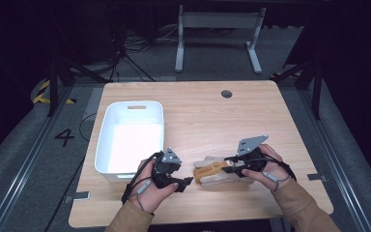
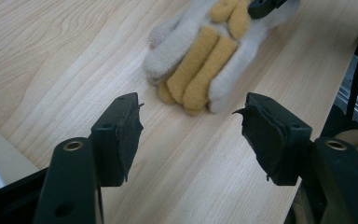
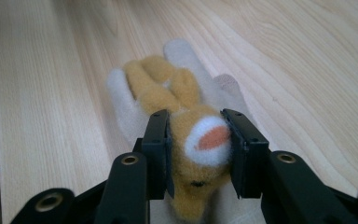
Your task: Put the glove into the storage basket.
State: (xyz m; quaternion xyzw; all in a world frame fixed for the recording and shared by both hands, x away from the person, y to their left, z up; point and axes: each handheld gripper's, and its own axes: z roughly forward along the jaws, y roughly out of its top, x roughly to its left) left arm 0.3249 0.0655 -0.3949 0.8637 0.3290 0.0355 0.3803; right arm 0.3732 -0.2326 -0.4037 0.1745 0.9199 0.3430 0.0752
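Observation:
A cream knitted glove (image 1: 218,175) with a yellow plush animal sewn on its back lies flat on the wooden table (image 1: 198,113), near the front edge. In the right gripper view the plush head (image 3: 200,140), with its white and orange patch, fills the gap between the jaws of my right gripper (image 3: 196,135), which is shut on it. That right gripper (image 1: 230,167) comes at the glove from the right. My left gripper (image 2: 191,133) stands open a short way from the glove's fingertips (image 2: 186,88), with only bare wood between its jaws. It rests on the table left of the glove (image 1: 186,182).
A white plastic bin (image 1: 105,145) stands at the table's left side, just behind my left hand. A round cable hole (image 1: 226,94) sits near the far edge. The table's front edge runs close under both forearms.

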